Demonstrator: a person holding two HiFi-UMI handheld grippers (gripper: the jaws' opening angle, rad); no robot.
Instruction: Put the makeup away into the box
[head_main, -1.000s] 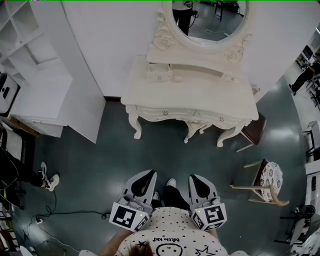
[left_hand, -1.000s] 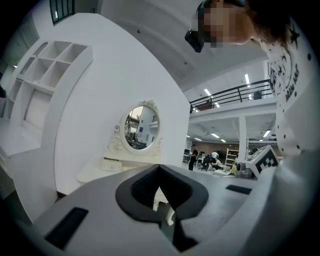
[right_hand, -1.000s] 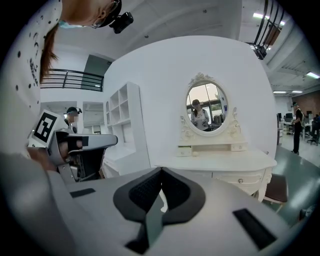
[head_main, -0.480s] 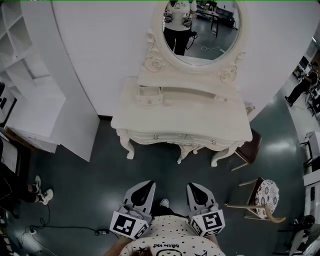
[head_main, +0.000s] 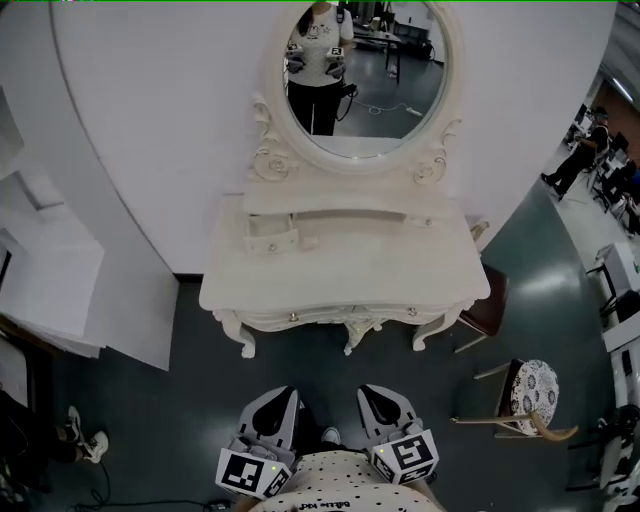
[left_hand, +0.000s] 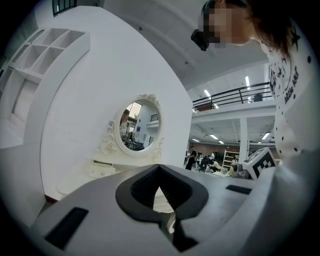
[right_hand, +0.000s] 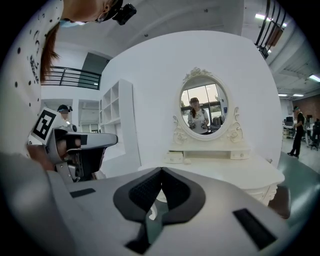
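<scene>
White shelving (left_hand: 47, 50) stands at far left against the wall, above a dark green floor (head_main: 150, 400).

Left tongs (head_main: 283, 395): held low, close to the person's body, pointing at the counter (head_main: 350, 275). Tips together, nothing between them.

The counter is a white dressing table, well apart from both tongs. A small white box (head_main: 270, 236) sits on its rear left, below the oval mirror (head_main: 365, 75). A pale object (right_hand: 188, 161) lies just right of the box, too small to tell whether it is makeup. The mirror reflects the person with both tongs.

Right tongs (head_main: 370, 392): beside the left pair and level with it. Tips closed, empty.

A brown chair (head_main: 483, 310) is tucked at the counter's right end. A stool (head_main: 538, 382) with a patterned seat stands further right.
</scene>
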